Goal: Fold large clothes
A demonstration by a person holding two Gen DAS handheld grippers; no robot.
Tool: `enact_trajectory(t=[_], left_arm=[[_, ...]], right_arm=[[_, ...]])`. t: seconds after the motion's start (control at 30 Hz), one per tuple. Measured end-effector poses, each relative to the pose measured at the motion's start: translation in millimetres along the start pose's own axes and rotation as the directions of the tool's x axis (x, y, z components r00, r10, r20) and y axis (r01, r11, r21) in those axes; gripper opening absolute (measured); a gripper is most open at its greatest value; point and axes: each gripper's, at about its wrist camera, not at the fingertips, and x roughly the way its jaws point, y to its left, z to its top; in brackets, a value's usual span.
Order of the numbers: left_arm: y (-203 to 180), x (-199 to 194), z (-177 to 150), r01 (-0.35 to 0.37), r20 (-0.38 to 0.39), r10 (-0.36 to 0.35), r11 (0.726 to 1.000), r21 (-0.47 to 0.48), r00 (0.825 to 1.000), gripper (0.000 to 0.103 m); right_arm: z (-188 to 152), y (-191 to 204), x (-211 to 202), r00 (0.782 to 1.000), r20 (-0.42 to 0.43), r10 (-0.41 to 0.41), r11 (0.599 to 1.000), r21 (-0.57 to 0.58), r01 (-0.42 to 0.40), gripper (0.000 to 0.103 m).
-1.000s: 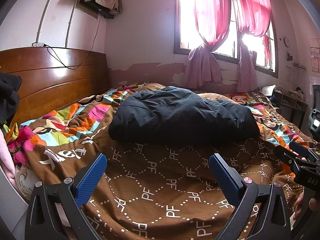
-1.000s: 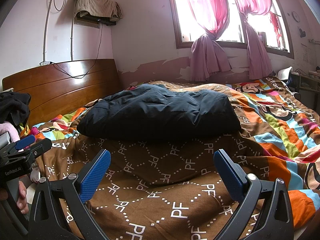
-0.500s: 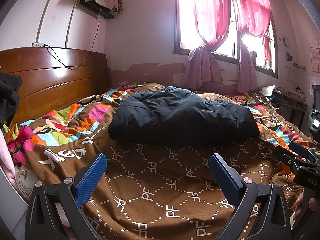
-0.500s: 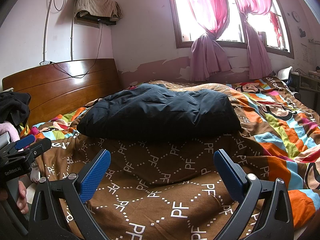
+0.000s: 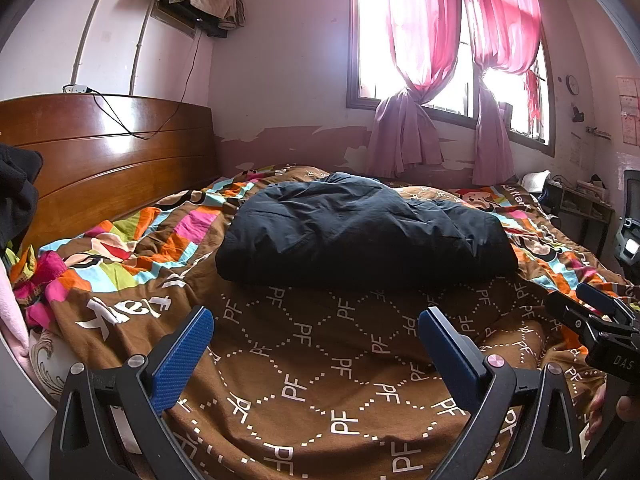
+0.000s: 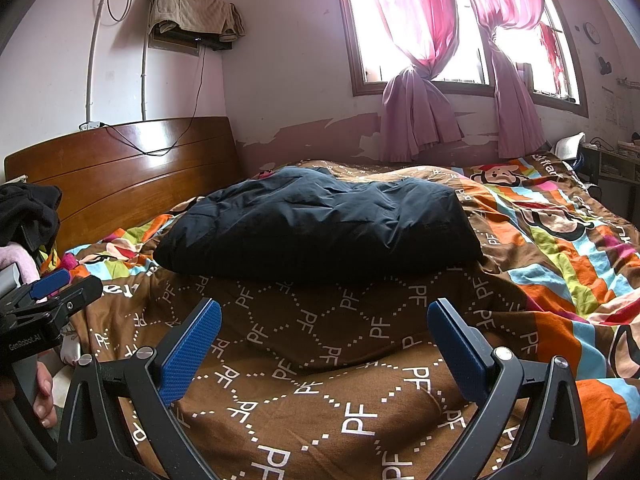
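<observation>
A puffy black garment [image 5: 360, 232] [image 6: 320, 228] lies folded into a thick bundle on the bed, in the middle of both views. My left gripper [image 5: 316, 320] hovers over the brown "PF" quilt, short of the bundle's near edge, open and holding nothing. My right gripper [image 6: 324, 312] hangs the same way, open and empty, a short distance before the garment. Each gripper shows at the other view's edge: the right one [image 5: 600, 320] in a hand at the right, the left one [image 6: 52, 292] at the left.
The bed is covered by a brown and striped quilt [image 5: 320, 380]. A wooden headboard [image 5: 104, 152] runs along the left. Dark clothes [image 6: 28, 212] and a pink cloth pile up at the far left. A window with pink curtains [image 5: 424, 60] is behind; a desk [image 5: 580, 204] stands right.
</observation>
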Motion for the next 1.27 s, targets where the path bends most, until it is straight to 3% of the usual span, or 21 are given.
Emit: enact_trajectory(t=[0.53, 0.7, 1.27], left_arm=[[-0.4, 0.0, 0.4, -0.006, 0.001, 0.006, 1.0, 0.004, 1.0, 0.103], [-2.5, -0.5, -2.4, -0.12, 0.019, 0.119, 0.992, 0.033, 0.993, 0.103], [-5.5, -0.3, -2.6, -0.105, 0.016, 0.104, 0.993, 0.053, 0.994, 0.103]], right_arm=[[0.3, 0.1, 0.3, 1.0, 0.0, -0.001, 1.0, 0.0, 0.001, 0.102], [0.3, 0.2, 0.2, 1.0, 0.0, -0.001, 1.0, -0.001, 0.001, 0.102], [-2.8, 0.7, 1.9, 1.0, -0.006, -0.001, 1.0, -0.001, 0.001, 0.102]])
